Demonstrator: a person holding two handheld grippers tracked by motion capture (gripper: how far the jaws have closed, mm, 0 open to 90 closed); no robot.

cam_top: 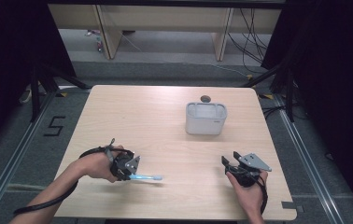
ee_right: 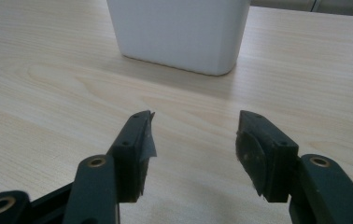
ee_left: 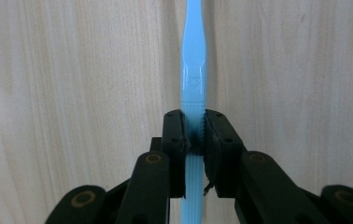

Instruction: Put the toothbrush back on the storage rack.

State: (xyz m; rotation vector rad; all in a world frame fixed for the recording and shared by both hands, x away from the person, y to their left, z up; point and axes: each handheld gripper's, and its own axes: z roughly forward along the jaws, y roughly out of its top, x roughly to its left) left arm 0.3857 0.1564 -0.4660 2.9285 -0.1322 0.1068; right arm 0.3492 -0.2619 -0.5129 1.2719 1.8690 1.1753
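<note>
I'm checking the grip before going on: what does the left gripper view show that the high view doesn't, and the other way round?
The left gripper view alone shows how the left tool grips: both jaws are pressed on the ribbed part of the blue toothbrush handle.

The high view alone shows the white container near the far edge, the right tool open and holding nothing, and both of the person's hands.

Both show the toothbrush handle held over the pale wooden table.

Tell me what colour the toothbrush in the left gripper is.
Light blue toothbrush; clearest in the left gripper view.
</note>
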